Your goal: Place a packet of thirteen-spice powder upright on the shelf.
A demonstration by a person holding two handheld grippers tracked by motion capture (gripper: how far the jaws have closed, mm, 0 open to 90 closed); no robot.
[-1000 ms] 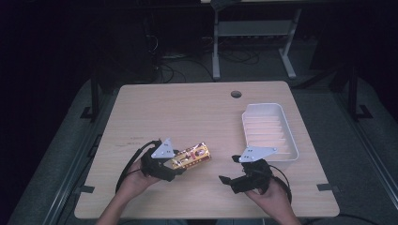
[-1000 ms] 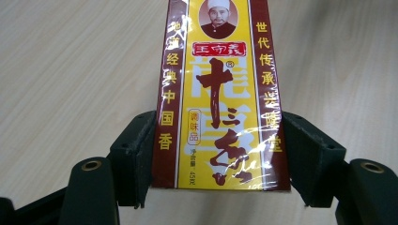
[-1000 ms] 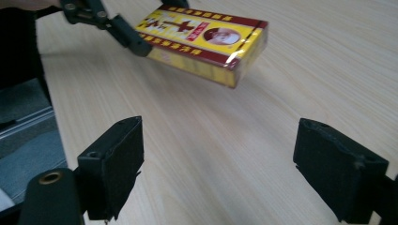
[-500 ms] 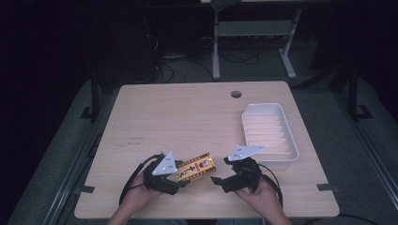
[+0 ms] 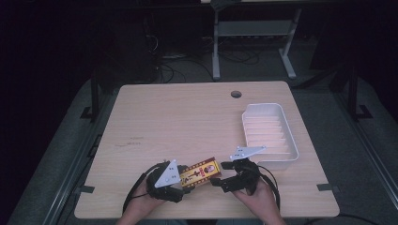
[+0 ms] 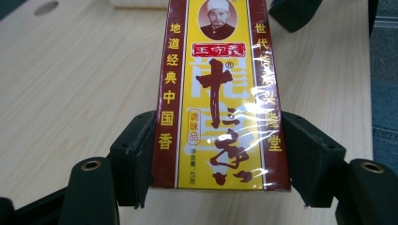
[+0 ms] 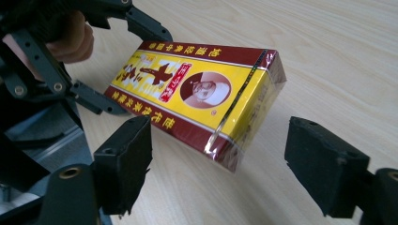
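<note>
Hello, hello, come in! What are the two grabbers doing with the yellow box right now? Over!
Left gripper clamped on yellow box. Right gripper open, jaws closing in around its free end. White tray beside, nothing blocking.

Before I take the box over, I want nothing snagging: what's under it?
Bare wooden table lies beneath the box; the left gripper holds it lifted at one end. The table directly below the box is hidden.

Each black tool [image 5: 218, 173] near the white tray [image 5: 286, 154] carries a grey three-cornered plate, brass-ringed screw holes, blocky foam pads, and a black cable.
</note>
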